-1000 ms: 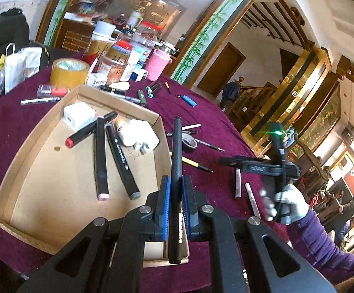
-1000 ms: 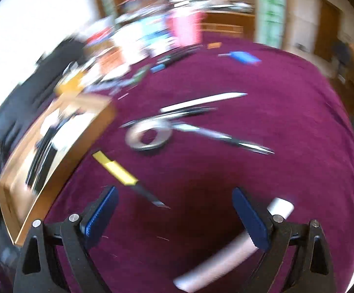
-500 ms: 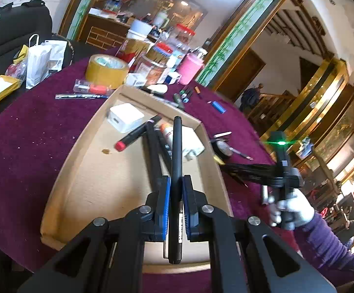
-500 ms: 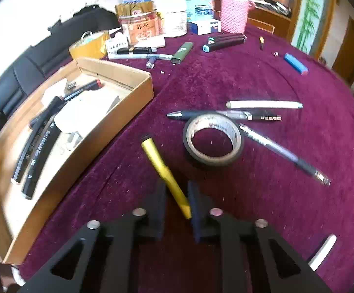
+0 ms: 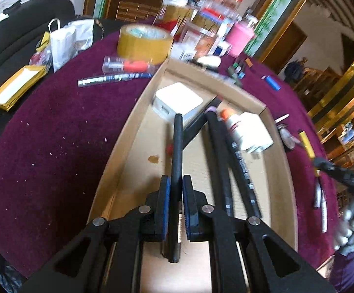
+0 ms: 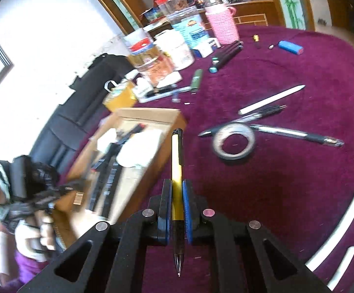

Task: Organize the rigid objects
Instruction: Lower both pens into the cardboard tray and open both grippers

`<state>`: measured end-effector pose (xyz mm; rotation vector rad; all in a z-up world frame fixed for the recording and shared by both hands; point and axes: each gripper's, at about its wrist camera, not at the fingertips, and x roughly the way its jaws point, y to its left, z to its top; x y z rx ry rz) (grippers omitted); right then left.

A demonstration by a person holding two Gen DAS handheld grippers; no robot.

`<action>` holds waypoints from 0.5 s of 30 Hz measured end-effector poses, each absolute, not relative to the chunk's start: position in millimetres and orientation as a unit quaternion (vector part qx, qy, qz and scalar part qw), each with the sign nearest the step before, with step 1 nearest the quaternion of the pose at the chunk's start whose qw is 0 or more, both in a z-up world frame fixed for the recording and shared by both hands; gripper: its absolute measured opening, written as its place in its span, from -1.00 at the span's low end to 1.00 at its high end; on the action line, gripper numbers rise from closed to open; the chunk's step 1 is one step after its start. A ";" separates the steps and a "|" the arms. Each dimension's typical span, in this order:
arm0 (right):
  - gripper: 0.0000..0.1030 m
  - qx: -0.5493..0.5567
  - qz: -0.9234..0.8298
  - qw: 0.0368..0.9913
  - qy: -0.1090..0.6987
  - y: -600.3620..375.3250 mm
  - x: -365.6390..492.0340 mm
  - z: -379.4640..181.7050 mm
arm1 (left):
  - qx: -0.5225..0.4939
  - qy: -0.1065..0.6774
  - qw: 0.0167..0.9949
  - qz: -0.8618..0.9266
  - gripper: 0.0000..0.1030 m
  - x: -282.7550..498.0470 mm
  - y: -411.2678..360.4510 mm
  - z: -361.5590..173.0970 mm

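My left gripper is shut on a black marker and holds it over the cardboard tray. Inside the tray lie two black markers, a white charger block, a white plug adapter and a small white bottle. My right gripper is shut on a yellow and black pen, lifted above the purple cloth just right of the tray. In the left wrist view the right gripper shows at the right edge with the yellow pen.
On the cloth right of the tray lie a tape ring, a clear pen, a white stylus, white sticks and a blue lighter. Jars, a pink cup and a brown tape roll crowd the far side.
The right gripper closed on the yellow pen and lifted it off the cloth. The left gripper carried the black marker leftward and lower, from the tray's right edge to over its inside.
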<state>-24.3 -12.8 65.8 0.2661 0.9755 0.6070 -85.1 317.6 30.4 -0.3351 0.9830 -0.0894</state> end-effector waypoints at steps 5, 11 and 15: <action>-0.80 0.141 0.325 0.806 0.475 24.0 -28.4 70.3 | -0.139 0.465 0.874 -0.028 -0.44 -86.4 308.7 32.6; -0.80 0.097 0.347 0.791 0.494 89.1 -33.4 66.9 | -0.129 0.422 0.897 -0.032 -0.04 -114.0 302.7 54.0; -0.80 0.058 0.331 0.793 0.507 117.5 -34.5 56.9 | -0.137 0.392 0.909 -0.033 0.11 -136.9 306.3 65.3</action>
